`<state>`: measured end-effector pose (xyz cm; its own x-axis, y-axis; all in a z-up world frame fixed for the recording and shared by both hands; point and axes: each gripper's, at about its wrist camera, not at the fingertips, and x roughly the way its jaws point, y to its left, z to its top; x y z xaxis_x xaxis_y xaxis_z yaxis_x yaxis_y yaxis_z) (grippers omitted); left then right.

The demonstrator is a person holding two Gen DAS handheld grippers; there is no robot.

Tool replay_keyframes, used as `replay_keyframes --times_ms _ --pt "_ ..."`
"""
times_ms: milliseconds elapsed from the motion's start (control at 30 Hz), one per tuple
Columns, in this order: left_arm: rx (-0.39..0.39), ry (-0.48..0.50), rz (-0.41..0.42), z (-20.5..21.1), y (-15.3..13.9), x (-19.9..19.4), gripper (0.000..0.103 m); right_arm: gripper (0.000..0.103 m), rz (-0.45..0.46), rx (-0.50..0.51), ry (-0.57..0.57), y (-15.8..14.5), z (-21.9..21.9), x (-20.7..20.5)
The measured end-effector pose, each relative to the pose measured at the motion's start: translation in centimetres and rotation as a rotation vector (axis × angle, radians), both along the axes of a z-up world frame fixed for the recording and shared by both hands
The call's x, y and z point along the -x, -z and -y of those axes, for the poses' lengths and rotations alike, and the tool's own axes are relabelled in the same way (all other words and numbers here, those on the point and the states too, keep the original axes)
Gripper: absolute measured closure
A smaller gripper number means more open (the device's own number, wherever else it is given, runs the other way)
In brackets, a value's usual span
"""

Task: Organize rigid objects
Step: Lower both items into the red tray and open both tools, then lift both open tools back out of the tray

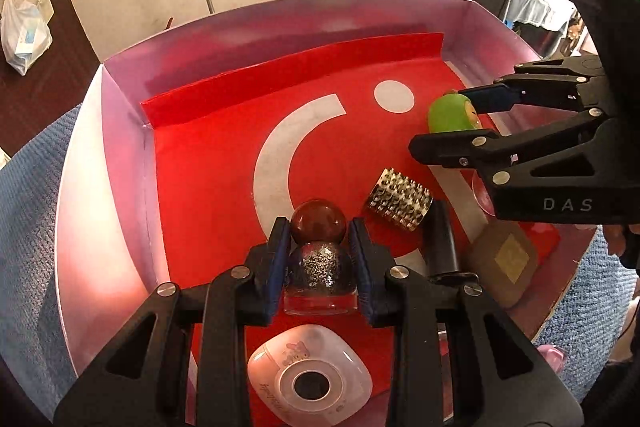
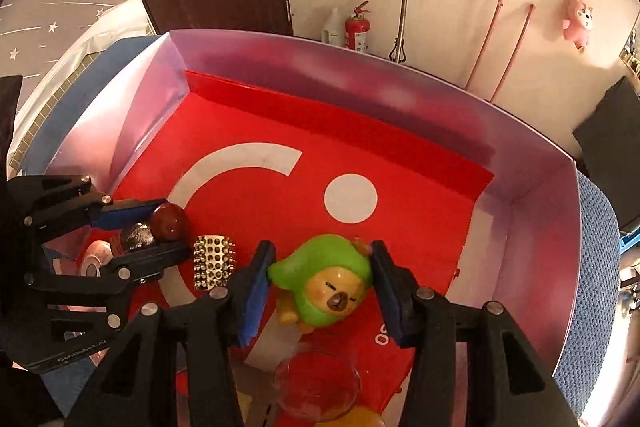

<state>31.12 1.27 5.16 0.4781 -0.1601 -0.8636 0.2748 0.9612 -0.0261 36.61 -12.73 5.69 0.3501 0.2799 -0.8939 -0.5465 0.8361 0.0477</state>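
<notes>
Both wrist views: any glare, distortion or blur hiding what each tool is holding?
Left wrist view: fisheye bends the box wall, glare whitens its left side, and the glitter bottle between the left tool pads stays sharp. Right wrist view: dark vignette corners, straight edges bowed, small highlights on the green toy in the right tool, nothing hidden.

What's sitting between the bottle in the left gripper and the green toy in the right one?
A studded gold block lies on the red box floor between the bottle and the green toy, clearest in the right wrist view.
</notes>
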Motion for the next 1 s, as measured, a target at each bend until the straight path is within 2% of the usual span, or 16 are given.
replay_keyframes --times_ms 400,533,767,1000 --pt "-0.015 -0.006 0.007 0.8 0.2 0.5 0.074 0.051 -0.015 -0.004 0.002 0.2 -0.5 -0.5" --pt "-0.013 -0.009 0.009 0.6 0.1 0.5 0.074 0.044 -0.030 -0.008 -0.002 0.6 -0.4 -0.6" --pt "0.010 -0.012 0.003 -0.1 -0.1 0.5 0.074 0.044 -0.028 -0.018 -0.002 0.7 -0.6 -0.5" --pt "0.014 -0.011 0.005 -0.2 -0.2 0.8 0.074 0.038 -0.021 -0.027 -0.010 0.3 -0.4 -0.1"
